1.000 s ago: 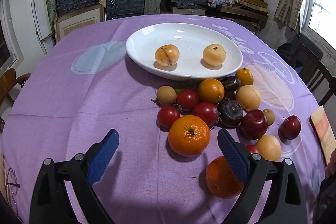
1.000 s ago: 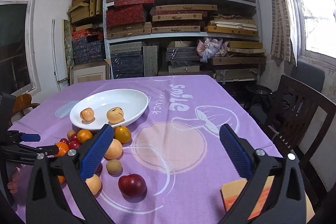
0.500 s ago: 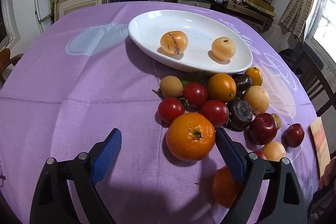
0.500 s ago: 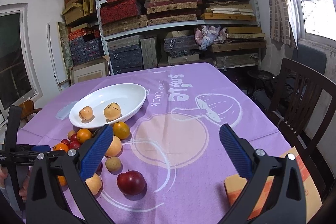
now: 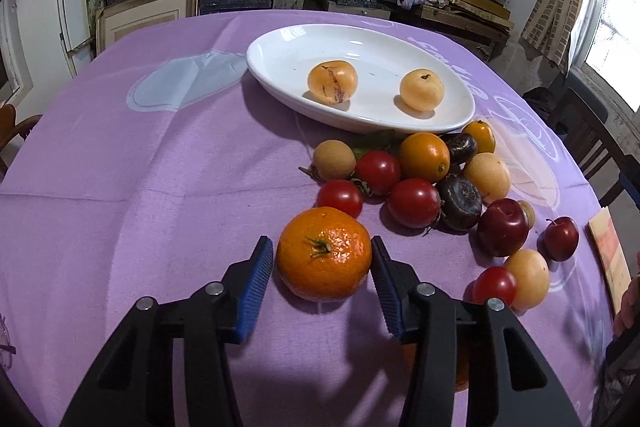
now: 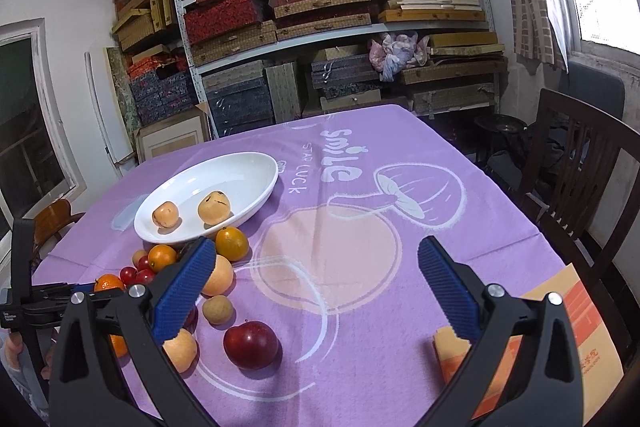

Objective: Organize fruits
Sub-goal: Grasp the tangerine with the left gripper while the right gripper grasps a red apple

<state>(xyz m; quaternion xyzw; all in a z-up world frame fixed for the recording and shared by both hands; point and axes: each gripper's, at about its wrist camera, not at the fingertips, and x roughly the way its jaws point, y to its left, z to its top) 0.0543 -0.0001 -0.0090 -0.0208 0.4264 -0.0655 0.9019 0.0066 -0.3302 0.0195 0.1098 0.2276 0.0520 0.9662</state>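
Note:
A large orange tangerine lies on the purple cloth between the blue pads of my left gripper; the jaws are narrowed around it with small gaps showing on both sides. A white oval plate behind it holds two pale yellow fruits. Red tomatoes, oranges, dark fruits and red plums are piled right of the tangerine. My right gripper is wide open and empty above the cloth, right of the fruit pile, with a red plum below it.
A second orange lies mostly hidden under my left gripper's right finger. An orange cardboard box sits at the table's right edge. A dark wooden chair stands to the right. Shelves of boxes fill the back wall.
My left gripper has moved forward around the large tangerine and its jaws have narrowed toward it. The right gripper has tilted slightly and stays open.

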